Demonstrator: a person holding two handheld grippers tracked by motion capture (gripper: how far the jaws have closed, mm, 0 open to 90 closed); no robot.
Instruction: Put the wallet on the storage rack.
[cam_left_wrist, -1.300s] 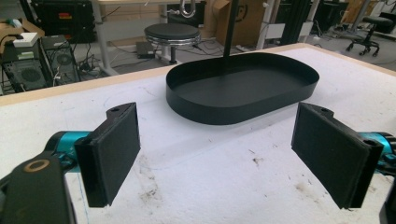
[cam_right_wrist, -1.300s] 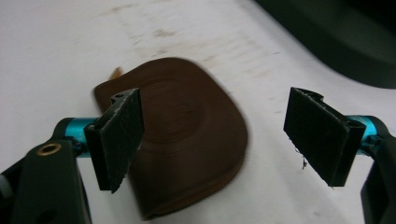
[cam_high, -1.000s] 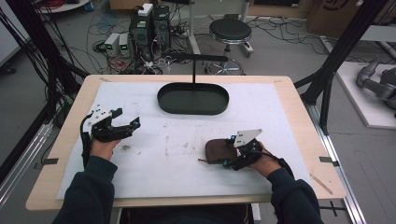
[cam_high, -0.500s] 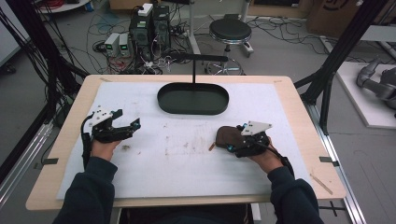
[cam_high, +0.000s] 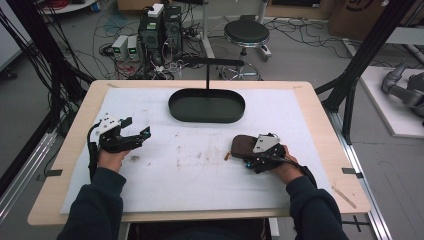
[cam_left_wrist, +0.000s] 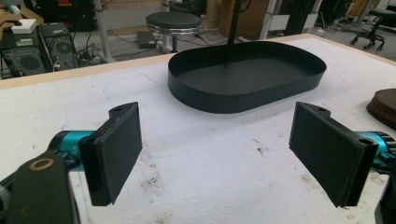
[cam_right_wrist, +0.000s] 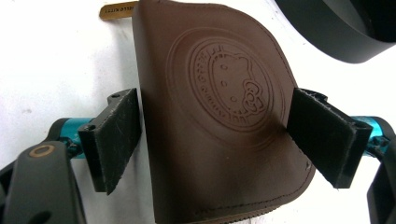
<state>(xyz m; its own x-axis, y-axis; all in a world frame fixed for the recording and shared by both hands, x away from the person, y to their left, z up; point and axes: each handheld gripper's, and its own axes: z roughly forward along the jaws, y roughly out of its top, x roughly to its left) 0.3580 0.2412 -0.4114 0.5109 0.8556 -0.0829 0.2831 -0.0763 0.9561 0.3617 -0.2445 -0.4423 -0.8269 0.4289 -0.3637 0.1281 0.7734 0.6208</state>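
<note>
Brown leather pouch (cam_right_wrist: 219, 112) flat on the white mat (cam_high: 200, 170), near side of the black oval tray (cam_high: 206, 106) and to its right. Right gripper (cam_right_wrist: 215, 140) straddling the pouch, jaws at or just beside its edges, grip not confirmable. Left gripper (cam_left_wrist: 219, 154) well left of the tray, jaws wide apart, empty. Probable step: grasping the pouch. Next: closing firmly, then lifting, perhaps toward the tray.

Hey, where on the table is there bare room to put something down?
The widest free patch is the white mat between the left gripper and the brown pouch, below the black tray. The near edge between the forearms is bare too. It is crowded around the right gripper, whose open jaws straddle the pouch.
</note>
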